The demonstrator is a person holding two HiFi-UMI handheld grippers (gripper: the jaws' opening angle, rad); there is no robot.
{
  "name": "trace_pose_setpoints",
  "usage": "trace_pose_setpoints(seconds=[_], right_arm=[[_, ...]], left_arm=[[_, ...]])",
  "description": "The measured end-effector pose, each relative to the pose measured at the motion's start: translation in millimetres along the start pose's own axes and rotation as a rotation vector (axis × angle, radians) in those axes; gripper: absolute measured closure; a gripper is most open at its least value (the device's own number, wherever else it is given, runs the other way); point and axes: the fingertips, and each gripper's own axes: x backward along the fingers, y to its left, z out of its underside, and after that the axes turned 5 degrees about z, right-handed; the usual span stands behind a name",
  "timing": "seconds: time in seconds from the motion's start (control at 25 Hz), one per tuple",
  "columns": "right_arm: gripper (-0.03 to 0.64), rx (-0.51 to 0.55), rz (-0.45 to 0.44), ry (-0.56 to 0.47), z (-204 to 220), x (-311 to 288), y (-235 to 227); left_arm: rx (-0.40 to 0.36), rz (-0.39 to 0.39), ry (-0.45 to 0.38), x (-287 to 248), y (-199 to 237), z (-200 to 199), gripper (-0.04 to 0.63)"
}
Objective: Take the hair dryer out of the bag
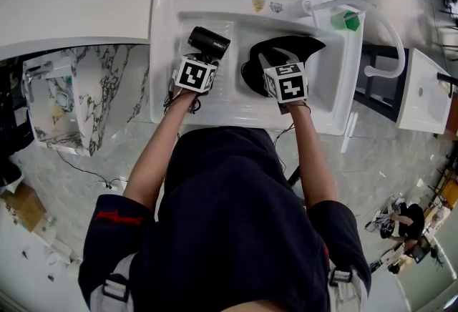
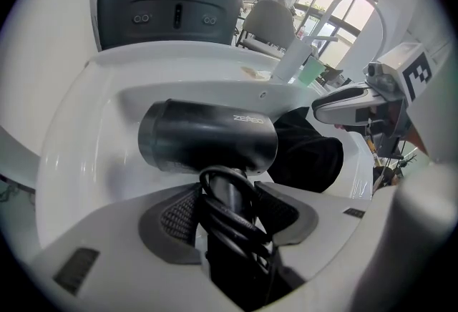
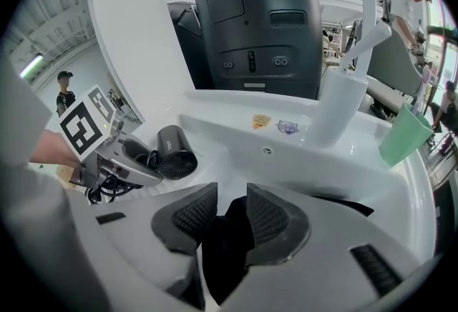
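A black hair dryer (image 1: 208, 41) is over the left part of the white sink basin (image 1: 236, 110), outside the bag. My left gripper (image 1: 201, 56) is shut on its handle, which has the cord wound round it (image 2: 227, 207); the barrel (image 2: 207, 135) lies crosswise just beyond the jaws. To the right, the black bag (image 1: 283, 53) lies in the basin. My right gripper (image 1: 275, 69) is shut on a fold of the bag's fabric (image 3: 223, 232). In the right gripper view the hair dryer (image 3: 175, 153) shows at left, held by the left gripper (image 3: 118, 164).
A white faucet (image 1: 383, 35) arches over the sink's right rim, with a green cup (image 1: 349, 20) beside it. A dark grey machine (image 3: 250, 24) stands behind the sink. A marbled counter (image 1: 79, 103) lies to the left, and a white cabinet (image 1: 422, 92) to the right.
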Motion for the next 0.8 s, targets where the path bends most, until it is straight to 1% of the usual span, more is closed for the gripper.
trace_pose_setpoints(seconds=[0.12, 0.24, 0.36, 0.44, 0.56, 0.68, 0.8], right_arm=[[0.494, 0.000, -0.003, -0.003, 0.0, -0.6, 1.5], [0.494, 0.001, -0.007, -0.003, 0.9, -0.6, 4.3], [0.494, 0.004, -0.008, -0.001, 2.5, 0.3, 6.0], [0.494, 0.006, -0.009, 0.000, 3.9, 1.2, 6.4], [0.494, 0.000, -0.008, 0.000, 5.4, 2.5, 5.8], [0.494, -0.017, -0.004, -0.006, 5.9, 4.8, 5.1], [0.494, -0.025, 0.003, -0.017, 4.8, 7.0, 7.4]], left_arm=[[-0.008, -0.015, 0.001, -0.3, -0.2, 0.1, 0.370], [-0.022, -0.034, 0.022, 0.4, -0.2, 0.8, 0.370], [-0.009, -0.048, 0.028, 0.1, 1.7, 2.7, 0.368], [-0.008, -0.047, 0.018, 1.7, 1.2, 1.6, 0.367], [-0.027, -0.049, -0.009, 8.5, 0.0, -5.0, 0.367], [-0.027, -0.050, -0.008, 14.6, -2.0, -5.4, 0.367], [-0.014, -0.058, -0.053, 20.0, -0.9, -7.7, 0.367]])
